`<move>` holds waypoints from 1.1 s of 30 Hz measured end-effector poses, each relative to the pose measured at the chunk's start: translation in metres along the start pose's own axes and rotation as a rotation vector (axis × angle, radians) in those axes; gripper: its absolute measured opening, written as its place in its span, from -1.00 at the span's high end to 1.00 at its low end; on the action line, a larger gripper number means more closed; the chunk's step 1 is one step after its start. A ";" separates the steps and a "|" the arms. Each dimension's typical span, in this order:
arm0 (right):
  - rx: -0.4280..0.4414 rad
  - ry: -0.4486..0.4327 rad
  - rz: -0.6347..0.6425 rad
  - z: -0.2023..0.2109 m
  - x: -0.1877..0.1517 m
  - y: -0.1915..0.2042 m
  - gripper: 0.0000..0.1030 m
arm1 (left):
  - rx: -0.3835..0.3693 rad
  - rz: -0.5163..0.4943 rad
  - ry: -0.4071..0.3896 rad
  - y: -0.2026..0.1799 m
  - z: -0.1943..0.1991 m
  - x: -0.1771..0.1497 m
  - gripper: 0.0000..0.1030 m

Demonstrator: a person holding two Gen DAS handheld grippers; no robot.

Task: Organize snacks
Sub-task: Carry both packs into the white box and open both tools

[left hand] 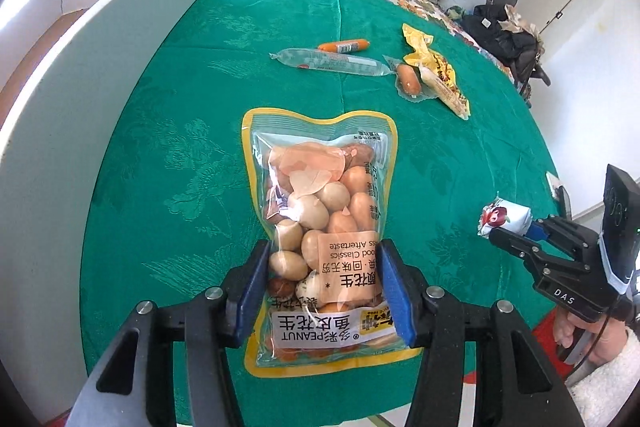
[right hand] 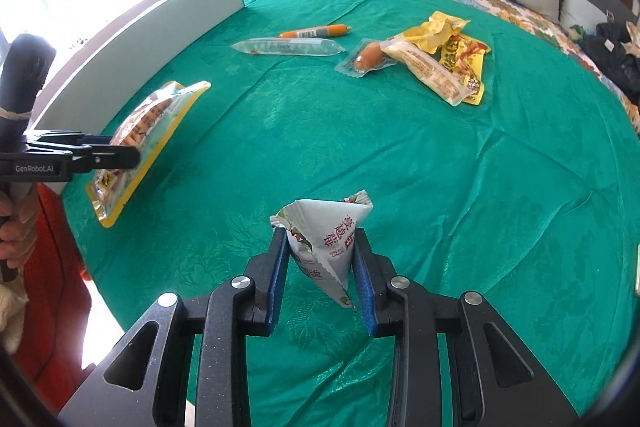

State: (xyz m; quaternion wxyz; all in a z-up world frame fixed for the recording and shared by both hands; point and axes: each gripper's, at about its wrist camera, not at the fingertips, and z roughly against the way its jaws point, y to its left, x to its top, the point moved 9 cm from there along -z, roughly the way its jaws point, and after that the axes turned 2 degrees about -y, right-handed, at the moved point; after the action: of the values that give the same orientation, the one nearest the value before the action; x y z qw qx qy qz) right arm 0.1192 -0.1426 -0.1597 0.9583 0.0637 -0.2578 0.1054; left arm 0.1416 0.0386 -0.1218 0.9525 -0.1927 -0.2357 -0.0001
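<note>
Item 1, peanut bag (left hand: 320, 231): clear pouch with yellow border, packed with coated peanuts; clamped across its lower printed part by the left gripper (left hand: 323, 289), blue pads pressed on both side edges, jaws roughly half-wide; in the right wrist view it hangs tilted off the green tablecloth (right hand: 440, 187), near left, just beside the white box (right hand: 160, 43); judged moderately heavy for a snack, film slick, contents loose and shifting, shells liable to crack under hard squeeze; best hold is across the filled body near one end, as now, not the thin sealed rim.

Item 2, small white packet (right hand: 326, 247): floral print, red lettering, crimped ends; pinched by the right gripper (right hand: 322, 267), jaws nearly closed on its folded sides; lifted clear of the cloth, near centre; judged very light, soft, crushable; a gentle grip on the body suffices; slipping is the risk, as the wrapper creases to a point.

Item 3, remaining stock, far centre to far right, lying on the cloth: orange sausage stick (right hand: 314, 31); clear long tube pack (right hand: 288, 47) just in front of it; short sausage in clear wrap (right hand: 366, 61); pale stick pack (right hand: 424, 71) overlapping the yellow wrappers (right hand: 460, 51); all judged light and slippery; tubes likely to roll, so grip mid-length across the narrow axis.
</note>
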 end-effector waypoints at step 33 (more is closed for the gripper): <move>-0.114 -0.072 0.048 -0.036 0.080 0.044 -0.51 | 0.203 0.058 -0.285 0.101 0.133 0.039 -0.92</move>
State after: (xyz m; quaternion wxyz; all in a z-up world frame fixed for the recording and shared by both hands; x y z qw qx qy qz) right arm 0.1936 -0.0797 -0.1469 0.9477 0.0064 -0.2991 0.1111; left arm 0.1261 0.1841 -0.0328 0.9237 -0.1003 -0.3613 0.0786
